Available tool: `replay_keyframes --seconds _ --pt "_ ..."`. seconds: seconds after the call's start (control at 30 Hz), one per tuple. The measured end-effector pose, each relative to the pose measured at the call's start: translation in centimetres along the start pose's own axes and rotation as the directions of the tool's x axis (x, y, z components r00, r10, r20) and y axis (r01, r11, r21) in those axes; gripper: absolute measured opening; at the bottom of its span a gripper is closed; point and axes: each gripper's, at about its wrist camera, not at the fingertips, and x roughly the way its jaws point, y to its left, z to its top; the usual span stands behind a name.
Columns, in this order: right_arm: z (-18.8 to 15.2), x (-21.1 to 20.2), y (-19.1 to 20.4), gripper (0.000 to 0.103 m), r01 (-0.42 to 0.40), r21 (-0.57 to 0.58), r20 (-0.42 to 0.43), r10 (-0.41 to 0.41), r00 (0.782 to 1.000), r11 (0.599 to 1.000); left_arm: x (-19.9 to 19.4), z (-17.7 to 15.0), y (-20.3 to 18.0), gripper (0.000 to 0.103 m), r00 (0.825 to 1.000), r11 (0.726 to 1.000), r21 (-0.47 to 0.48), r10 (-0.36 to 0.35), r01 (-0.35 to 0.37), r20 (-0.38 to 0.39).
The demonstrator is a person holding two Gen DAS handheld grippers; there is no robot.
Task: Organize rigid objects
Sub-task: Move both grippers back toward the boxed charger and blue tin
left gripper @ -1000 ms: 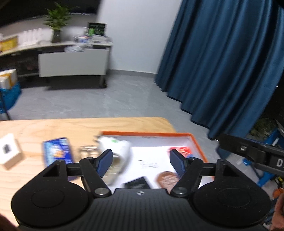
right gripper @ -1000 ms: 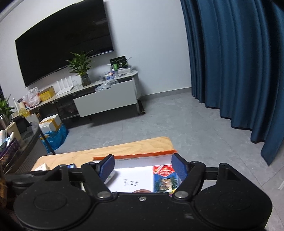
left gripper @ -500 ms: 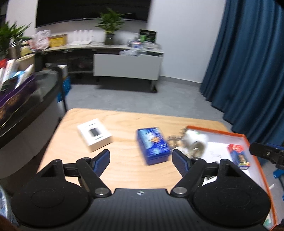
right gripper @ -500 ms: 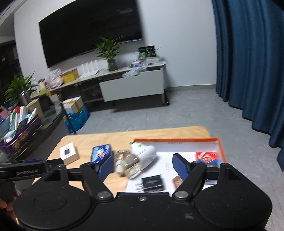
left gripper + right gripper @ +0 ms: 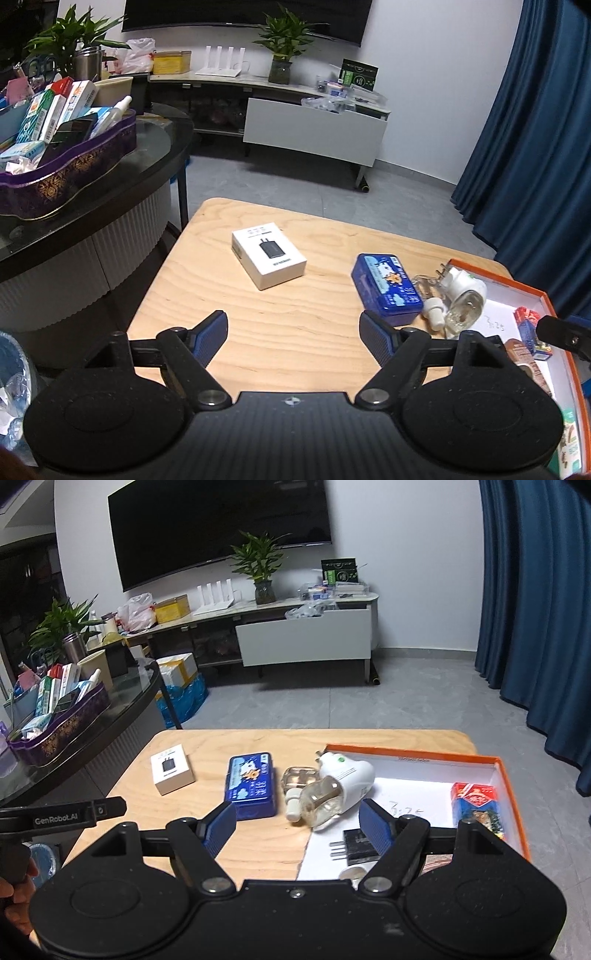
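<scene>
On the wooden tabletop (image 5: 295,332), the orange-rimmed box (image 5: 509,775) holds a few items, while a blue tin (image 5: 251,784), white charger box (image 5: 269,254) and plug-in vaporizer (image 5: 338,784) lie outside, so the sorting looks part-done. Next comes reaching for one. The left gripper (image 5: 293,334) and right gripper (image 5: 297,825) hover spread wide, holding nothing.

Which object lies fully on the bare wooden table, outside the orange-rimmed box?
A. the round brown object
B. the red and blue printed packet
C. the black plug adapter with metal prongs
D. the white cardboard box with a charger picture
D: the white cardboard box with a charger picture rests alone on the wooden table, left of the blue rectangular tin, while the orange-rimmed box holds the other three.
</scene>
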Motion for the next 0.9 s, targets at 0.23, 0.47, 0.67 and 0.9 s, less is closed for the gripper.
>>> replay_keyframes --seconds 0.23,0.47,0.67,0.9 --pt "0.0 1.6 1.4 0.087 -0.031 -0.007 -0.035 0.03 0.999 1.0 0.5 0.0 0.6 0.08 1.0 1.0 -0.002 0.016 -0.016 -0.008" --pt "0.0 3.0 3.3 0.087 -0.06 -0.037 -0.061 0.058 0.996 0.998 0.5 0.3 0.7 0.084 0.999 0.999 0.008 0.038 -0.038 -0.003" --pt "0.1 3.8 4.5 0.087 -0.073 -0.058 -0.077 0.068 0.995 0.996 0.8 0.4 1.0 0.086 0.999 0.999 0.007 0.053 -0.053 -0.007" --pt "0.0 4.7 5.0 0.087 -0.081 -0.064 -0.094 0.075 0.993 0.995 1.4 0.5 1.5 0.087 0.998 0.998 -0.01 0.063 -0.064 -0.02"
